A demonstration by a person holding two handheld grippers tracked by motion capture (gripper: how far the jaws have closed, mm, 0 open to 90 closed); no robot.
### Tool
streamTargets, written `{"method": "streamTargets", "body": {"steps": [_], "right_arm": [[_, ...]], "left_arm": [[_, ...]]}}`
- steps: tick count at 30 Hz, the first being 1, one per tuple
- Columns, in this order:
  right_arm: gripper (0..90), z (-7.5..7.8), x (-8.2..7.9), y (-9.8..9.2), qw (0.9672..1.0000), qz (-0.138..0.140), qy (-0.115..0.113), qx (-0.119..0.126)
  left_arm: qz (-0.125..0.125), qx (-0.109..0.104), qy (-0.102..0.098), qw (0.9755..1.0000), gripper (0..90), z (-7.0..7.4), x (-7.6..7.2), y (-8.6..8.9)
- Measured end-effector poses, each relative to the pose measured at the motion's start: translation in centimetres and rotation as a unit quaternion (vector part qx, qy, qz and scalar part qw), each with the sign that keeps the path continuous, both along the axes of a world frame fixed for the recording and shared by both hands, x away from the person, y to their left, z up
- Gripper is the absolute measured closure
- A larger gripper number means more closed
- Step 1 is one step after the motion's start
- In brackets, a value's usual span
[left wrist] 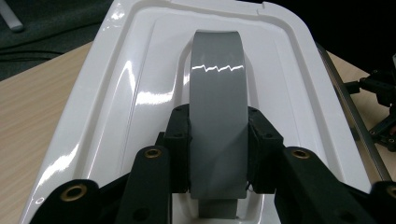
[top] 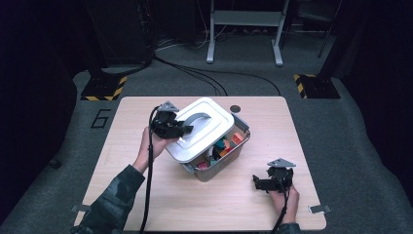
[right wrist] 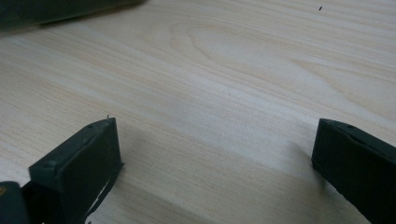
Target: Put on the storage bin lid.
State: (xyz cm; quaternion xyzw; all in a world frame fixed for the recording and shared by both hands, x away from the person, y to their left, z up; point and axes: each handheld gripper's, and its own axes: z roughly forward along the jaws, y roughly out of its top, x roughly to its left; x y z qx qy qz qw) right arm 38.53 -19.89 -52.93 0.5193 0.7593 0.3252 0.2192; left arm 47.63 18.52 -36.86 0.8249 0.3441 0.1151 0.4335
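A white lid (top: pixel 202 129) with a grey arched handle (top: pixel 197 118) lies tilted across a grey bin (top: pixel 219 168) that holds several colourful pieces. The bin's right side stays uncovered. My left gripper (top: pixel 184 129) comes in from the left and is shut on the handle. In the left gripper view the black pads (left wrist: pixel 180 140) press on both sides of the grey handle (left wrist: pixel 217 93), with the glossy lid (left wrist: pixel 116 93) under it. My right gripper (top: pixel 258 183) rests low on the table near the front right corner. It is open (right wrist: pixel 215 149) over bare wood (right wrist: pixel 210 70).
The wooden table (top: pixel 146 195) has free room at the front and left. A small dark round spot (top: pixel 235 108) sits behind the bin. Cables, a metal frame (top: pixel 243 34) and two striped bases (top: pixel 104 88) lie on the floor beyond the far edge.
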Motion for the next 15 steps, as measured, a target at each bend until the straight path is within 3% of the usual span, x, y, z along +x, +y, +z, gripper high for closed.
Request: {"method": "streamTargets", "body": {"steps": [9,15], "right_arm": [[0.4,0.0,0.0,0.0,1.0000,0.003,0.001,-0.002],[0.4,0.0,0.0,0.0,1.0000,0.004,0.001,-0.001]], "left_arm": [[-0.023,0.015,0.020,0.9994,66.8,-1.6,0.5,-2.1],[-0.031,0.008,0.023,0.9992,66.7,-1.9,0.5,-2.8]]}}
